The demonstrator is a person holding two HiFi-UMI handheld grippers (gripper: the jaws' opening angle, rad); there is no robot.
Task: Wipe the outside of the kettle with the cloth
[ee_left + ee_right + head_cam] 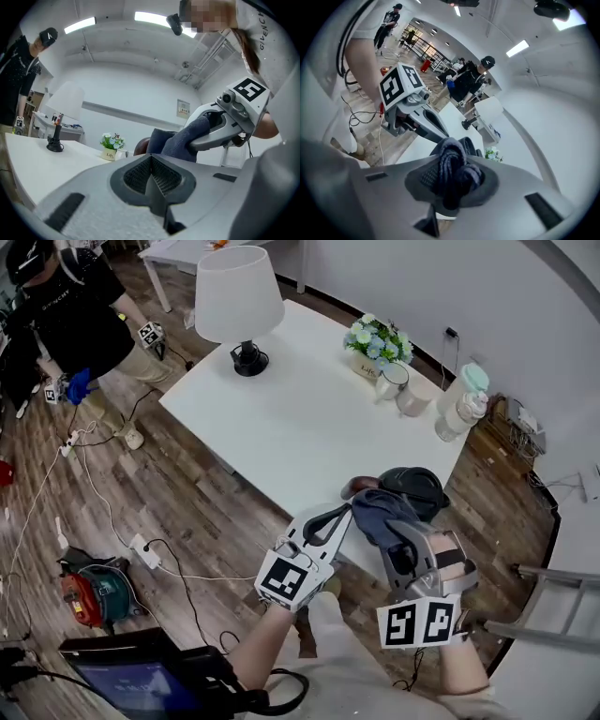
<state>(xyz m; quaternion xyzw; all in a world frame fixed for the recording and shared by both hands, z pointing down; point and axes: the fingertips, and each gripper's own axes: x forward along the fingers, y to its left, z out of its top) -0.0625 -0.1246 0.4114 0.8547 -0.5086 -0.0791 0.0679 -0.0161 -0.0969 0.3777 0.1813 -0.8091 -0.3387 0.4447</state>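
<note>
Two tools meet at the near right corner of the white table (281, 418), and we hold one in each hand. Our right tool (392, 526) pinches a bunched dark blue cloth (375, 514) between its jaws; its own view shows the folds packed against the pads. Our left tool (337, 514) has its jaws pressed together on nothing and hangs just left of the cloth, over the table's near edge. The kettle (414, 486), dark and rounded, stands at the table's near right edge, just beyond the cloth. In the head view the cloth overlaps the kettle's near left side, but we cannot tell whether it touches the wall or sits just short of it.

As we judge it, the task is in its early part. The cloth is in hand and at the kettle, so the fetching is done. The wiping itself is what is left. No streak or damp patch shows on the kettle, so we cannot say how much of the outside, if any, is already wiped. Its far and right sides face away from the cloth and look the hardest to reach. Nothing steadies the kettle, and our empty left tool is free for that.

Farther along the table, well apart from the work, stand a lamp (239, 296), a pot of flowers (378, 338), a mug (392, 381) and pale bottles (461, 404). Another person (75, 315) stands on the wooden floor at far left.
</note>
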